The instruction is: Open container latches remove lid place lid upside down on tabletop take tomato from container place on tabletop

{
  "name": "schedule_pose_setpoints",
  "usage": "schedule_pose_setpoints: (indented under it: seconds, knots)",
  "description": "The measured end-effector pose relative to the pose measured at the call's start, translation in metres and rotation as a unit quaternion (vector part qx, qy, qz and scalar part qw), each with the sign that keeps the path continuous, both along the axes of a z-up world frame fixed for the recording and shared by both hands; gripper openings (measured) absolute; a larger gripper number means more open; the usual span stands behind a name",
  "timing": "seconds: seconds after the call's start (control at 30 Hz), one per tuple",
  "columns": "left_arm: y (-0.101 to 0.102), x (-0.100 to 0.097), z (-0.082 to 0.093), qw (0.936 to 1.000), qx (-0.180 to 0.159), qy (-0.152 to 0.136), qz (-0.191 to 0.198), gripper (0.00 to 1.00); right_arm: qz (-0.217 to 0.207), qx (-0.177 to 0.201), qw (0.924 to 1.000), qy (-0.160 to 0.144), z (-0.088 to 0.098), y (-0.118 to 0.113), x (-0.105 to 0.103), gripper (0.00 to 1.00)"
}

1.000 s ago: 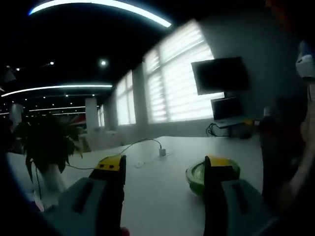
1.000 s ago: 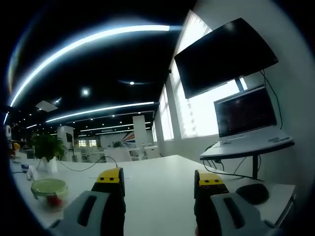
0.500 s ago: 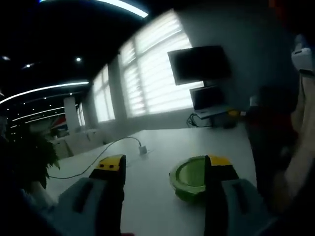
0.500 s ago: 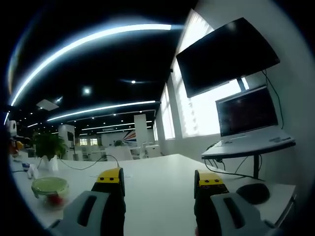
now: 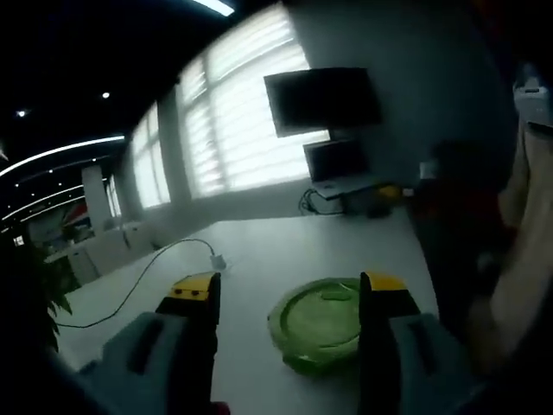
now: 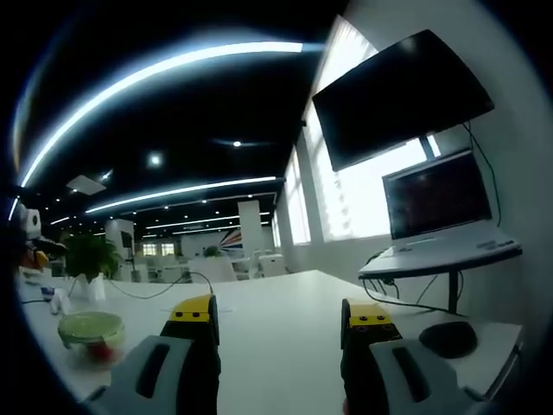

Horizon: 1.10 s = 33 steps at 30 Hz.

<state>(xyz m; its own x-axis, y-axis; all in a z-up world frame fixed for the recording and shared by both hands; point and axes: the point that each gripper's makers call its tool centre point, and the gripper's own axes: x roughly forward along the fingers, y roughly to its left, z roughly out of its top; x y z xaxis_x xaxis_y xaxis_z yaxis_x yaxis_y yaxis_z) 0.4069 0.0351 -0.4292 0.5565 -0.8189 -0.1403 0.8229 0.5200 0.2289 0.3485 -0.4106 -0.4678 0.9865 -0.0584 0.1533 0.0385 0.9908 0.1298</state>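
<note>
Left gripper view: white counter (image 5: 285, 251) runs out ahead of you, wall monitor (image 5: 321, 99) and laptop (image 5: 339, 164) at the far end, and the container (image 5: 318, 324) with green lid (image 5: 324, 316) on sits just ahead between your left gripper (image 5: 289, 298) jaws, nothing held, jaws wide apart. Right gripper view: same container (image 6: 89, 335) far off to the left, red tomato (image 6: 101, 351) visible through its wall; right gripper (image 6: 281, 316) jaws also wide, empty. Looks like the approach step, latches not yet touched. Next you need to bring a jaw tip to a latch at the lid edge.
</note>
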Motion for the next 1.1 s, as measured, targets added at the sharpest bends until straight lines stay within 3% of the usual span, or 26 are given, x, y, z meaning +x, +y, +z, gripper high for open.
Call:
schedule_pose_setpoints:
  seconds: [0.2,0.3,0.4,0.57,0.63,0.73,0.87,0.93,1.0,1.1]
  knots:
    - [-0.027,-0.001,-0.014,0.9984,0.032,0.019,-0.042,0.55,0.002,0.003,1.0,0.0,-0.002,0.002,0.0,0.52]
    - [-0.041,-0.007,-0.036,0.9923,0.074,0.055,-0.084,0.55,0.004,0.004,1.0,0.0,-0.001,0.004,0.0,0.52]
    - [-0.048,-0.004,-0.053,0.9864,0.117,0.06,-0.098,0.55,0.005,0.005,1.0,0.0,-0.002,0.006,0.0,0.52]
    - [-0.058,0.005,-0.067,0.9804,0.138,0.085,-0.112,0.54,0.004,0.007,1.0,0.002,-0.004,0.005,-0.001,0.52]
    - [-0.061,0.004,-0.075,0.9744,0.147,0.116,-0.125,0.53,0.003,0.008,1.0,0.002,-0.005,0.005,-0.002,0.52]
    - [-0.065,0.004,-0.083,0.9662,0.167,0.131,-0.146,0.53,0.003,0.006,1.0,0.004,-0.006,0.004,-0.004,0.52]
    - [-0.073,0.009,-0.092,0.9614,0.186,0.139,-0.147,0.52,0.001,0.009,1.0,0.004,-0.006,0.004,-0.005,0.52]
    - [-0.073,0.009,-0.1,0.9554,0.202,0.157,-0.147,0.53,0.001,0.009,1.0,0.003,-0.005,0.004,-0.005,0.52]
    - [-0.074,0.01,-0.108,0.9493,0.228,0.151,-0.156,0.55,0.001,0.01,1.0,0.003,-0.005,0.004,-0.005,0.52]
    - [-0.077,0.013,-0.107,0.9488,0.224,0.158,-0.157,0.55,0.001,0.01,0.9999,0.003,-0.005,0.005,-0.006,0.52]
